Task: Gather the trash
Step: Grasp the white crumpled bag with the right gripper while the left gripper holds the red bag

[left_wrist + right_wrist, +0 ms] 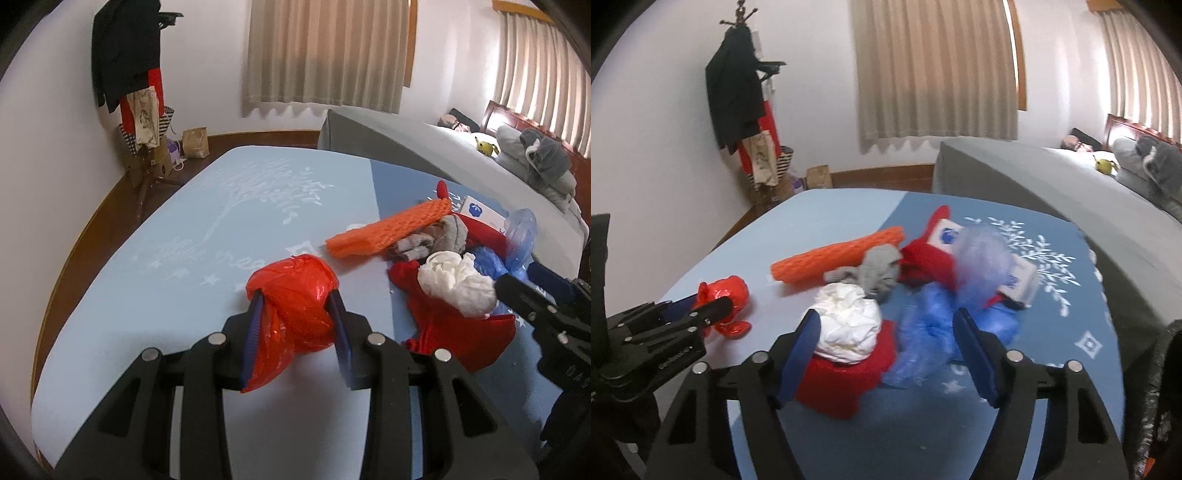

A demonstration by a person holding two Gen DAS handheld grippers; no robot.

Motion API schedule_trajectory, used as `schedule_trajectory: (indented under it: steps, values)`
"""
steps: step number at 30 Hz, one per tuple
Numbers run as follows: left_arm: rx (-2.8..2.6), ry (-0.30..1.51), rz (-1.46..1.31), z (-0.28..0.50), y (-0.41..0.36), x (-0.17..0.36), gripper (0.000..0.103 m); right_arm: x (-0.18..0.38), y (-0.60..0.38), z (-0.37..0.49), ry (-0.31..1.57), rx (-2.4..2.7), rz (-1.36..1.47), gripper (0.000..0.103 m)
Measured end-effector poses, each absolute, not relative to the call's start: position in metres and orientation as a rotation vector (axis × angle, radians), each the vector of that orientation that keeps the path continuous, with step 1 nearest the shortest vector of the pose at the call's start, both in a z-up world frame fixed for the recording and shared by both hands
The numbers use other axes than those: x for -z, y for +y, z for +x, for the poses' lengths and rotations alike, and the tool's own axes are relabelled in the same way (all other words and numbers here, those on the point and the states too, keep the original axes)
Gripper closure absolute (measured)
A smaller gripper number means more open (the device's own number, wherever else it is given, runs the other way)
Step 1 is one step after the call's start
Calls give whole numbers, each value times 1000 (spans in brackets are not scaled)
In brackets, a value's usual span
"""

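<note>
Left gripper (295, 314): pinching the red plastic bag (295, 299) between its blue pads, over the light-blue half of the table (147, 295), apart from the pile.
Right gripper (886, 332): spread wide, nothing between the fingers, hanging over the pile on the darker blue half.
Pile: white crumpled paper (849, 325) on a red cloth (846, 384); blue plastic (923, 332) just beside it, blurred; grey rag (879, 273) touching the orange foam net (834, 254) behind.
Small box (945, 232): at the far side of the pile.
Far edge: grey bed (1034, 177) beyond the table.
</note>
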State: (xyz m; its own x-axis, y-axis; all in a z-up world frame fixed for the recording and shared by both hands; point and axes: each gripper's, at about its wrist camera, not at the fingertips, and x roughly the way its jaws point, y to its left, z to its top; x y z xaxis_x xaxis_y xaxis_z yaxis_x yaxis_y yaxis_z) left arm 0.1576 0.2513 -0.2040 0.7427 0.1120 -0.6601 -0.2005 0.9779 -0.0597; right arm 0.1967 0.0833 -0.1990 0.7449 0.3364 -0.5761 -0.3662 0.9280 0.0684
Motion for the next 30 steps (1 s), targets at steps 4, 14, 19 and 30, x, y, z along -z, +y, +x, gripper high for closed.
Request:
schedule_trajectory:
  steps: [4, 14, 19, 30]
  values:
    - [-175, 717, -148, 158, 256, 205, 69, 200, 92, 199, 636, -411, -49, 39]
    - [-178, 712, -171, 155, 258, 206, 69, 197, 105, 196, 632, -459, -58, 40]
    - [-180, 720, -179, 157, 260, 207, 69, 207, 112, 200, 673, -499, -73, 52]
    - [-192, 720, -162, 159, 258, 208, 69, 196, 112, 191, 661, -568, -39, 78]
